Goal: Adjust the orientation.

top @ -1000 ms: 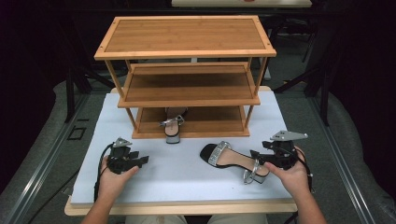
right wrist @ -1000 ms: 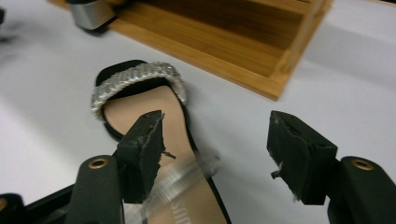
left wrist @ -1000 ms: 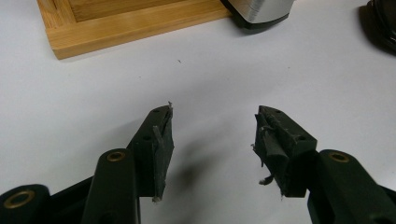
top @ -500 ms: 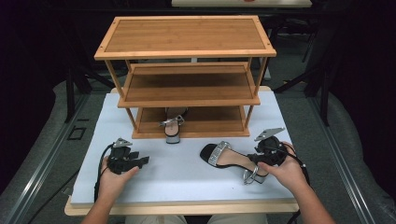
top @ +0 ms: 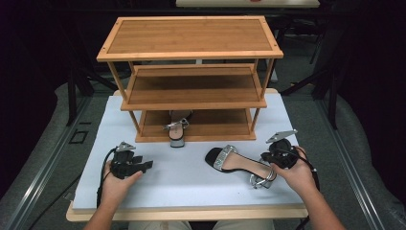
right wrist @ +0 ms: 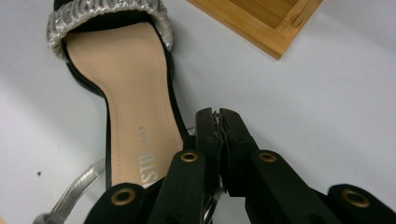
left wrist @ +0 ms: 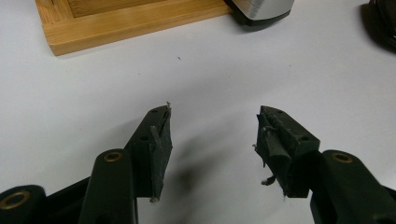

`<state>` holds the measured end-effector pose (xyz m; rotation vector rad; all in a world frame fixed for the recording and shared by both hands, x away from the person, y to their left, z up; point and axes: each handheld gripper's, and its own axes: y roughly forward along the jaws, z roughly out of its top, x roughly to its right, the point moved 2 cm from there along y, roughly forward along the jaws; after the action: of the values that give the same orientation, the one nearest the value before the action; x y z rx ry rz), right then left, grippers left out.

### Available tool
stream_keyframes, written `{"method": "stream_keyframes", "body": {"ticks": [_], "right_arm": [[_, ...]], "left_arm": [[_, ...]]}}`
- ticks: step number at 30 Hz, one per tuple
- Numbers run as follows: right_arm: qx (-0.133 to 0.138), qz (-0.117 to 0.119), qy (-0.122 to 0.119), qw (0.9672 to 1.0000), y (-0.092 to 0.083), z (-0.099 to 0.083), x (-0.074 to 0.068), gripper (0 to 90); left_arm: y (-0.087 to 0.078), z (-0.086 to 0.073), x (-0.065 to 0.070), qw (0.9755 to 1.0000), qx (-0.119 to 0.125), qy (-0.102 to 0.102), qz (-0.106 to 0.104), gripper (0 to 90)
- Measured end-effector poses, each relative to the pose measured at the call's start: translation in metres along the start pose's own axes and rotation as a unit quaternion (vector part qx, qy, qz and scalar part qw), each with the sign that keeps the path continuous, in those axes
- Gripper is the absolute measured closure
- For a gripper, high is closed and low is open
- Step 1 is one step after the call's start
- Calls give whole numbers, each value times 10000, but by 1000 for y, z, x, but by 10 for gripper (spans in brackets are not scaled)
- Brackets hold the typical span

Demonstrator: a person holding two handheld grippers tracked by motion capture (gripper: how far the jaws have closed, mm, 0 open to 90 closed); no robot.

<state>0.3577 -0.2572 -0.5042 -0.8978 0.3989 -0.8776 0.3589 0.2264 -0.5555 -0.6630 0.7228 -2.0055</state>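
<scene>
Sandals, two: one (top: 239, 165) lies on the white table (top: 191, 191) in front of the rack, heel toward the right gripper (top: 265, 157); its mate (top: 177, 132) is already stowed on the lowest shelf.
Rack (top: 191, 52), one, three shelves.
Grippers, two: right jaws have just been closing, now pressed together at the sandal's heel end, likely for lifting; a pinched strap cannot be confirmed. Left gripper (top: 148, 165) rests wide, empty, apparently waiting.

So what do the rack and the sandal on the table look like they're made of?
The rack: looks like bamboo or light wood, smooth finish, fine straight grain. The sandal: tan insole with printed letters, likely leather or faux; glittery silver toe strap, possibly rhinestones; black edge.
</scene>
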Motion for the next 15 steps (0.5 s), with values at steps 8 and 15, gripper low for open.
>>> {"method": "stream_keyframes", "body": {"ticks": [8, 15], "right_arm": [[-11, -159, 253, 9996, 3, 3, 21, 870], [87, -189, 408, 9990, -3, -3, 31, 845]], "left_arm": [[-1, -1, -3, 10000, 6, -16, 23, 450], [-1, -1, -3, 10000, -2, -28, 32, 450]]}}
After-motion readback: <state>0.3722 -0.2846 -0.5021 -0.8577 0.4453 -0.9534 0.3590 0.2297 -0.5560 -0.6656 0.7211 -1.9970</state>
